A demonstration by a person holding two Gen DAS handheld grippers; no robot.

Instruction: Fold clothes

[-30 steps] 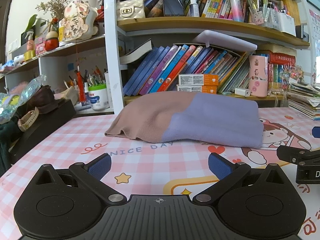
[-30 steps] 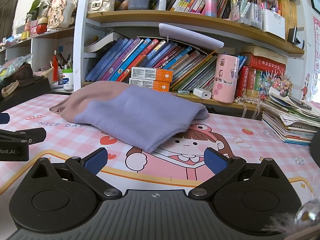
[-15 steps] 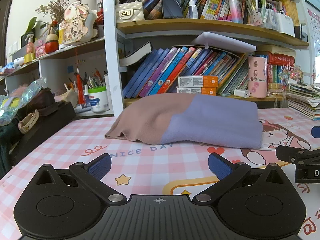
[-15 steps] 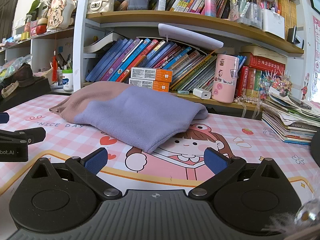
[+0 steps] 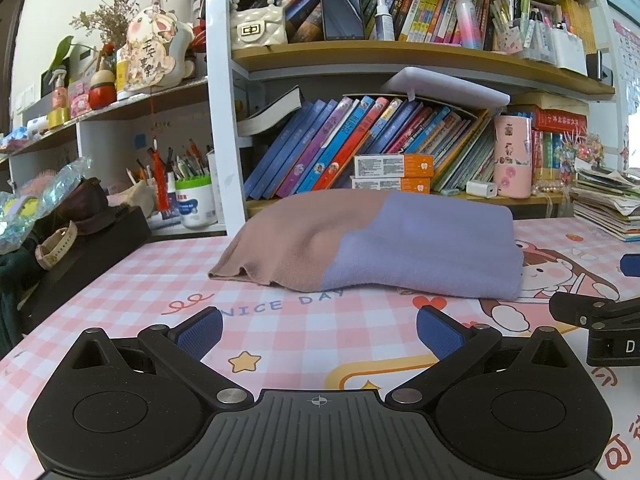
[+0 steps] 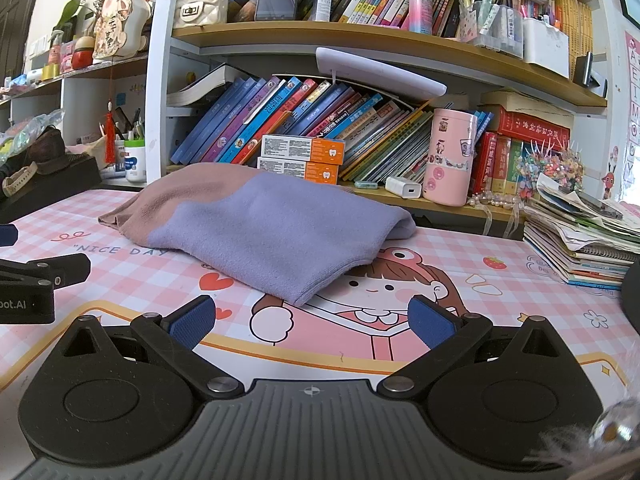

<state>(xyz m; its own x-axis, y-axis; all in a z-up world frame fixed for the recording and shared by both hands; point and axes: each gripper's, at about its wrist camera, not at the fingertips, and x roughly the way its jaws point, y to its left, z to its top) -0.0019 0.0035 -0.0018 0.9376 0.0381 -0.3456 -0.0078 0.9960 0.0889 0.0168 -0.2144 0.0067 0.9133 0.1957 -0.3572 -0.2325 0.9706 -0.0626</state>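
Almost nothing has moved since 1 second ago; both views stay nearly the same. Left gripper (image 5: 318, 330) and right gripper (image 6: 311, 315) have their fingers spread wide and hold nothing. Garment (image 5: 372, 242) lies on the mat (image 5: 132, 292) ahead, already a compact bundle, so folding seems nearly finished, perhaps only tidying left.

Both wrist cameras sit low over the desk mat (image 5: 280, 344), facing the bookshelf (image 6: 360, 36); both share the folded garment (image 5: 380, 244).

"NICE DAY" – desk mat (image 5: 132, 280)
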